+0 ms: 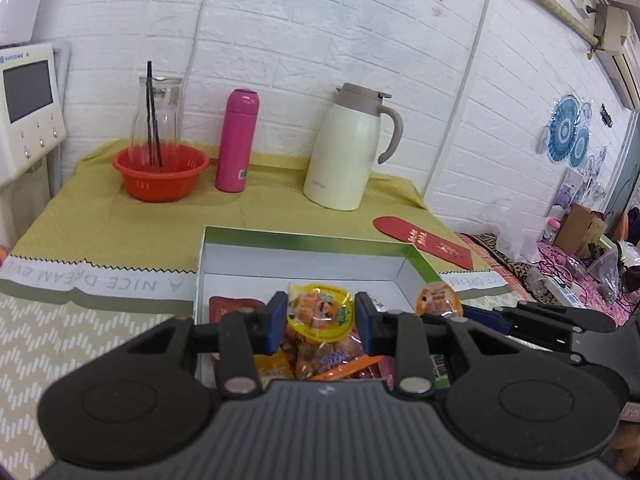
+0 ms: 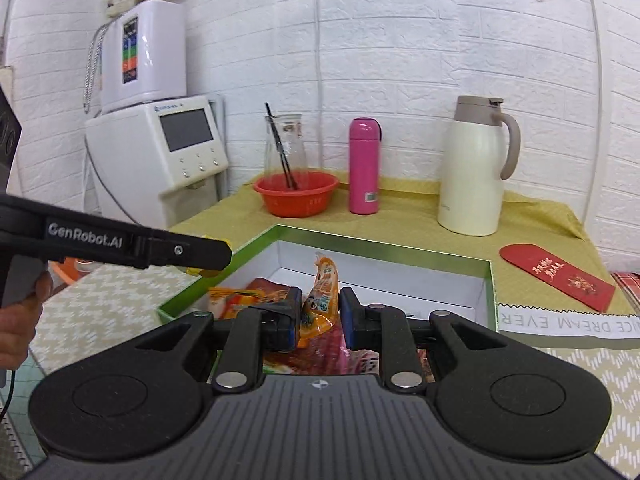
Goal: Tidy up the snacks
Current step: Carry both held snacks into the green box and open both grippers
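In the left wrist view my left gripper [image 1: 321, 313] is shut on a yellow jelly cup [image 1: 320, 310], which hangs over the open green-rimmed box [image 1: 304, 240]. Several wrapped snacks [image 1: 320, 360] lie in the near part of the box. To its right, my right gripper [image 1: 460, 309] carries an orange packet [image 1: 438, 299]. In the right wrist view my right gripper [image 2: 320, 314] is shut on that orange snack pouch [image 2: 325, 280], which stands upright above the box [image 2: 384, 254]. There my left gripper [image 2: 224, 257] reaches in from the left, a person's hand [image 2: 20, 312] on its grip.
On the yellow-green cloth behind the box stand a red basin [image 1: 160, 174] with a glass carafe [image 1: 158, 120] in it, a pink flask [image 1: 237, 140] and a cream thermos jug [image 1: 348, 148]. A red envelope [image 1: 424, 242] lies right of the box. A white water dispenser [image 2: 160, 156] stands at the left.
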Tool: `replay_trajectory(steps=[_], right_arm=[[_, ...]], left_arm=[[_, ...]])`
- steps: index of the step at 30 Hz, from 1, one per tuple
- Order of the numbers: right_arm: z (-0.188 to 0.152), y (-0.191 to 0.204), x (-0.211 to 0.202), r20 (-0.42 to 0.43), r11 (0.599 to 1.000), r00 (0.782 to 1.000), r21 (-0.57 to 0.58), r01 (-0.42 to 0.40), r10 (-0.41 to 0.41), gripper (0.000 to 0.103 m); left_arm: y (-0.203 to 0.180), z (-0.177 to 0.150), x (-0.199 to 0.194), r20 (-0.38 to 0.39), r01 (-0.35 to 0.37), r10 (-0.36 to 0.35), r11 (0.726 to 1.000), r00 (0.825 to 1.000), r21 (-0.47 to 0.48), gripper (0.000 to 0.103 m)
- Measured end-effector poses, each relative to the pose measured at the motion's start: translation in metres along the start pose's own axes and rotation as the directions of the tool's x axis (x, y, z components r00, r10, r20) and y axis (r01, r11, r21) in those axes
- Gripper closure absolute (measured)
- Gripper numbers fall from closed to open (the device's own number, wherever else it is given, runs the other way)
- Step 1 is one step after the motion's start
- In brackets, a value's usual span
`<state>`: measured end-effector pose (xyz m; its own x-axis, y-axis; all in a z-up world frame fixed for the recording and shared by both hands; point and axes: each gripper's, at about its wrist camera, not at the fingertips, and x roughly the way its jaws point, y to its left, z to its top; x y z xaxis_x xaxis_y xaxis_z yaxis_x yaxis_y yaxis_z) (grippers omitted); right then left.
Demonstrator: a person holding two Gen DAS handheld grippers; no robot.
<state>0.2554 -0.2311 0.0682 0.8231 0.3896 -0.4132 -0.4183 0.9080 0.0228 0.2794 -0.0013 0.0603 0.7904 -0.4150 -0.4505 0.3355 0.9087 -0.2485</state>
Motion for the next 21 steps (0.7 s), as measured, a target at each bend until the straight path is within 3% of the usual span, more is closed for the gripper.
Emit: replay_trajectory(steps=[13,14,15,16,18,21], right_arm=[[-0.006,-0.014,0.057,-0.053,1.000,0.998,-0.012,0.018,-0.019,0.063],[-0.007,-0.014,0.058,-0.049,1.000,0.999,-0.021,0.015,-0.016,0.059],[-0.008,-0.014,0.058,-0.038,0.999,0.999,-0.029,0.014,-0.015,0.048],[-0.008,-0.014,0.057,-0.029,0.999,0.999,-0.037,0.019,-0.020,0.028],[-0.008,-0.015,0.055,0.001,0.998,0.999,-0.039,0.045,-0.045,0.000],[-0.007,-0.018,0.051,0.035,0.997,0.997,-0.026,0.068,-0.067,0.000]], left_arm=[[0.026,0.008,0.059,-0.076,-0.043,0.041,0.999,0.996,-0.027,0.066],[0.028,0.008,0.059,-0.067,-0.048,0.045,0.998,0.997,-0.038,0.053],[0.030,0.008,0.059,-0.049,-0.047,0.044,0.998,0.998,-0.053,0.029],[0.033,0.007,0.056,-0.017,-0.041,0.040,0.996,0.999,-0.076,0.028],[0.035,0.008,0.054,0.016,-0.046,0.048,0.994,0.999,-0.102,0.026],[0.031,0.010,0.054,0.019,-0.113,0.115,0.989,0.993,-0.093,0.019]])
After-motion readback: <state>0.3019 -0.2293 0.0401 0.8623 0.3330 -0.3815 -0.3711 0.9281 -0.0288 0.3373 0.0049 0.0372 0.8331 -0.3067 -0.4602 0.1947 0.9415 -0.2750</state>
